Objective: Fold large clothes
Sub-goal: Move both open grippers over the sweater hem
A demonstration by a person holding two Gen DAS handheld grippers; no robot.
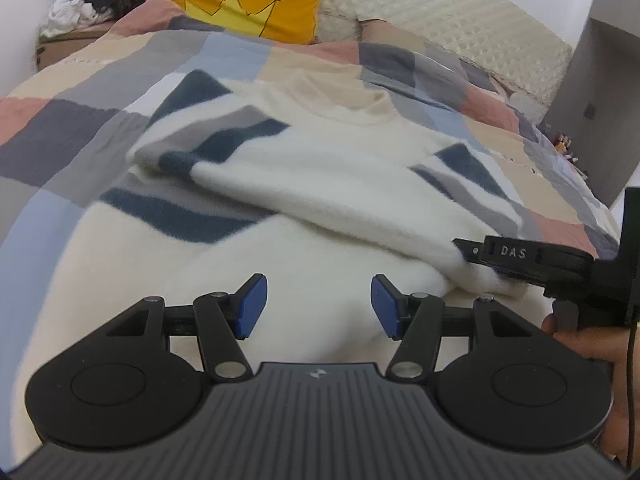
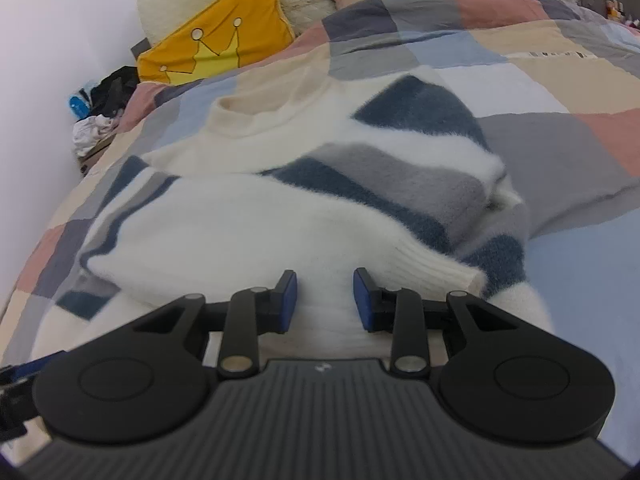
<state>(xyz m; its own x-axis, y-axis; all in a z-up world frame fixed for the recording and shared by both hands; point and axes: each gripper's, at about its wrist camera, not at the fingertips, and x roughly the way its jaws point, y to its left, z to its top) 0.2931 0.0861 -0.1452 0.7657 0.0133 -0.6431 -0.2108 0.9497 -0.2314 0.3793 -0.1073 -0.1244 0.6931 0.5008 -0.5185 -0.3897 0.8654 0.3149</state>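
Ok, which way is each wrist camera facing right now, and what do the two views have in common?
Left wrist: rides the left gripper, looks up the bed over the white striped sweater; own open jaws, right gripper and a hand show.
Right wrist: rides the right gripper, faces the sweater's cuff; own jaws apart.
Shared: sweater, yellow crown pillow, patchwork quilt.

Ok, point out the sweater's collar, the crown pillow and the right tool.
sweater collar (image 2: 240,118), right wrist view, on the cream neck band.
crown pillow (image 1: 240,0), left wrist view, on the yellow crown.
right tool (image 2: 325,300), right wrist view, midway between its blue pads.
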